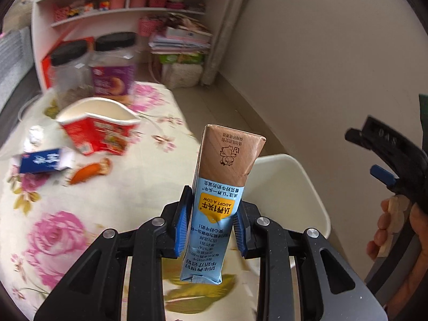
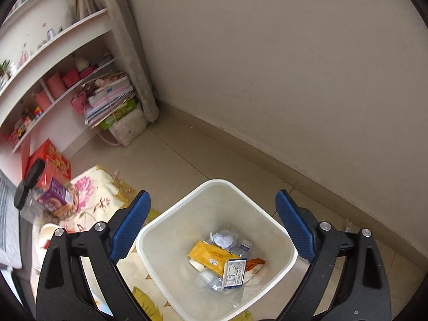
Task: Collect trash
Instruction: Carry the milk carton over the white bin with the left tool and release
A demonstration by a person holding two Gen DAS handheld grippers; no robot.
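My left gripper (image 1: 211, 222) is shut on a blue and brown milk carton (image 1: 222, 187) and holds it upright above the flowered cloth, just left of the white trash bin (image 1: 315, 203). On the cloth lie a red noodle cup (image 1: 99, 131), a blue box (image 1: 42, 160), an orange wrapper (image 1: 91, 171) and a crumpled foil ball (image 1: 36, 132). My right gripper (image 2: 212, 227) is open and empty above the bin (image 2: 155, 243), which holds a yellow packet (image 2: 211, 256), a crumpled paper (image 2: 223, 238), a bottle and a small box. The right gripper also shows at the edge of the left wrist view (image 1: 388, 157).
Two black-lidded jars (image 1: 112, 64) stand at the far end of the cloth before a white shelf unit (image 1: 128, 13) with pink containers and stacked papers. A red box (image 2: 50, 163) leans by the shelf. A beige wall (image 2: 267, 67) and tiled floor (image 2: 187, 155) lie behind the bin.
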